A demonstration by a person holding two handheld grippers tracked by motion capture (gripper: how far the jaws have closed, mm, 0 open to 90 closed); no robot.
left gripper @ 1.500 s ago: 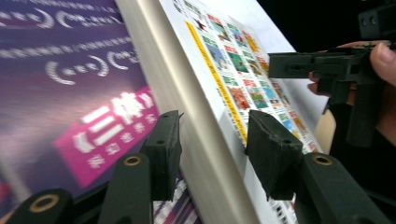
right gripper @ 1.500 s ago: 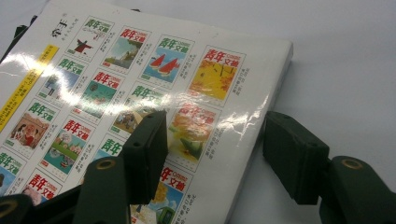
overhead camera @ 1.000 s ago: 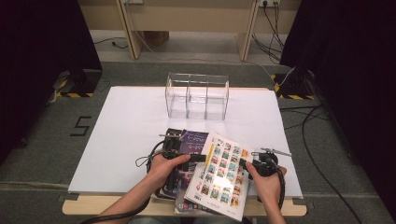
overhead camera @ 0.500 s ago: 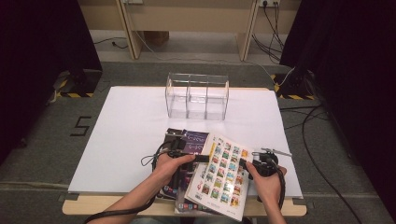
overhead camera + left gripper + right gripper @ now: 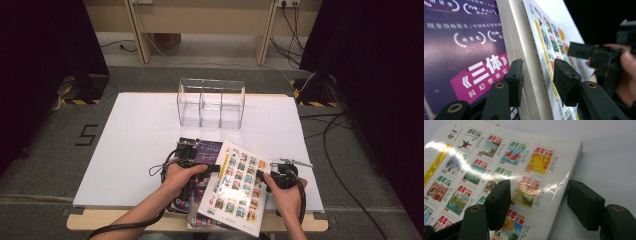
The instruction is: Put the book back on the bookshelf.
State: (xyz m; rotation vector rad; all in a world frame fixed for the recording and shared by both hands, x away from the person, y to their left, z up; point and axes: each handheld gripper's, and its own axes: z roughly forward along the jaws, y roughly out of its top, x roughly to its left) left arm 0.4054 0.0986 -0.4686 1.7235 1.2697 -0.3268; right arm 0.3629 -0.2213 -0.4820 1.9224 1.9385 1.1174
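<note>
The white magazine [image 5: 235, 187] with the small colour covers lies tilted at the near edge of the white table [image 5: 140, 135], on top of a purple book [image 5: 207, 150] and some other books under it. Its long axis runs from about 1 o'clock down to 7 o'clock in the high view. Your left gripper [image 5: 537, 77] stands at its 9 o'clock side, and the jaws are open with the edge of the pages between them; I cannot tell if they already press on the paper. Your right gripper [image 5: 540, 203] is at the 3 o'clock side, and its jaws are wide open around the far edge of the magazine, one above the cover and one outside, on the table side; they hold nothing firmly. So the magazine lies between your two hands, and both are equally near. I judge that the next move is to close on both edges. The clear box [image 5: 211, 102] with three compartments stands at 12 o'clock, well apart, and it looks empty.
</note>
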